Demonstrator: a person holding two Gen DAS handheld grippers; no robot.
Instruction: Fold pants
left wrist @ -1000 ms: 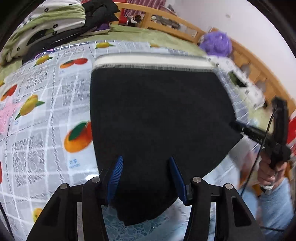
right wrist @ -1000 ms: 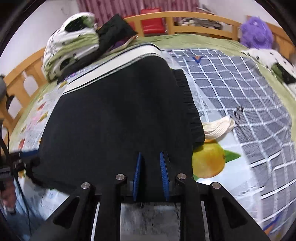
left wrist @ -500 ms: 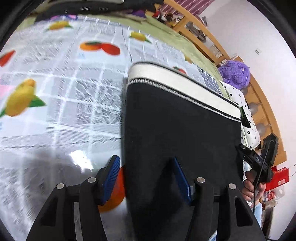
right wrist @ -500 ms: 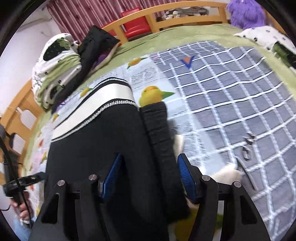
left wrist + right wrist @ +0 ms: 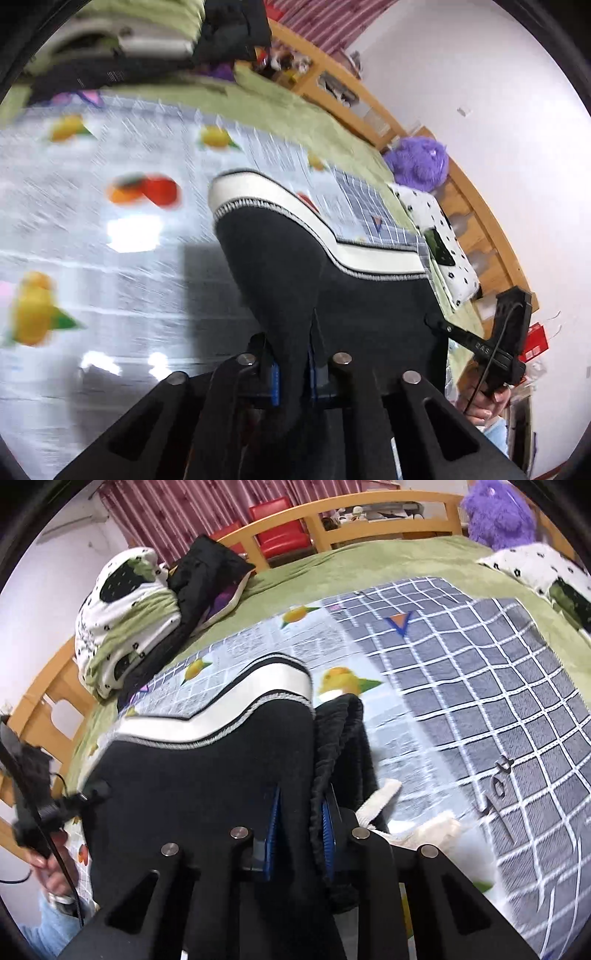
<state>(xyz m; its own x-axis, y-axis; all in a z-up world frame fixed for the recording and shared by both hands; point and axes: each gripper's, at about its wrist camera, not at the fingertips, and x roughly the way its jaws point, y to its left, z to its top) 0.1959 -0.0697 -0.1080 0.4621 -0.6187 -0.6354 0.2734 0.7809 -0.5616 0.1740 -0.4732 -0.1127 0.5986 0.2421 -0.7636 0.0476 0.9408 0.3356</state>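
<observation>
Black pants [image 5: 332,288] with a white waistband [image 5: 295,210] lie on the fruit-print mat [image 5: 92,240]; their near edge is lifted and the band bows. My left gripper [image 5: 293,374] is shut on the near left part of the black fabric. In the right wrist view the pants [image 5: 192,782] are bunched between the blue pads of my right gripper [image 5: 301,830]. Its jaws are closing on that fold beside a ribbed black edge [image 5: 347,738]. Each view shows the other gripper at the pants' far corner: the right gripper [image 5: 436,321] and the left gripper [image 5: 92,794].
A pile of bedding and dark clothes [image 5: 125,616] sits at the back left. A purple plush toy [image 5: 417,162] and a dotted pillow [image 5: 439,236] lie by the wooden bed rail [image 5: 369,513]. A grey checked cloth [image 5: 480,683] covers the right side. A cream cord [image 5: 380,797] trails beside the pants.
Both grippers went from open around the pants' near edge to closed on the fabric. They have risen, and the near edge has lifted off the mat so the waistband curves.
</observation>
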